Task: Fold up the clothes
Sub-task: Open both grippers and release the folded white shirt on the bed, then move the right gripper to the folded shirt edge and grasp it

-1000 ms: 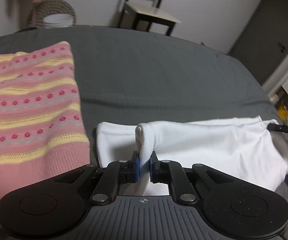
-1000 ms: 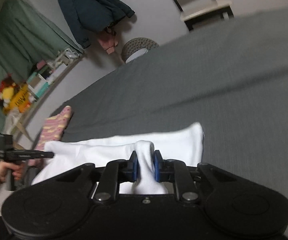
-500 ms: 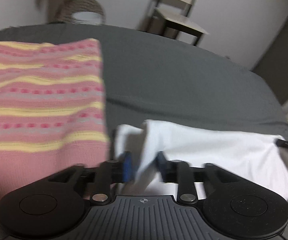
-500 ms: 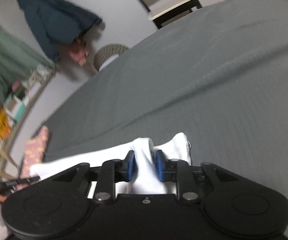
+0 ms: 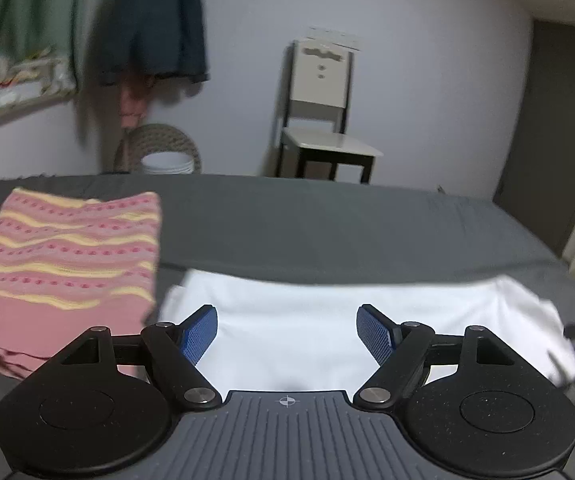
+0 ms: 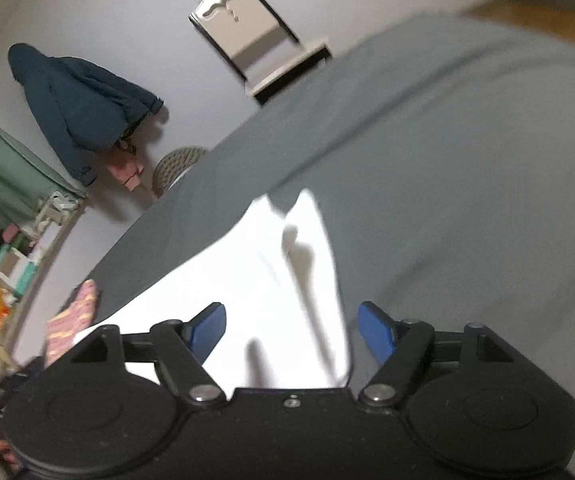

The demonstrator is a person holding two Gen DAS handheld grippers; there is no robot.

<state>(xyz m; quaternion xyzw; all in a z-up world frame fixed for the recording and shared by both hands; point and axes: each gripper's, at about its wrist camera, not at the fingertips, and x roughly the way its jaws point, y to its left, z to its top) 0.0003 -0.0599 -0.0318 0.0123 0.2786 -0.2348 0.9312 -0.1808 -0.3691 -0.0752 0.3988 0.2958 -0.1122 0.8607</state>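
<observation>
white garment (image 5: 307,332) | folded flat on bed | right edge apparently rumpled

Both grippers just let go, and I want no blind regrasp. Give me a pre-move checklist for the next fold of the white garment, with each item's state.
1. Left hand-held gripper open and empty: ok.
2. Right hand-held gripper open and empty: ok.
3. White garment lying on the grey bed, not dangling: ok.
4. Garment flat and smooth: not ok; the right wrist view shows a crease and a raised flap.
5. Garment clear of the folded pink striped sweater: cannot tell; their edges meet or nearly meet.
6. Edges aligned: cannot tell; both views are blurred.
</observation>
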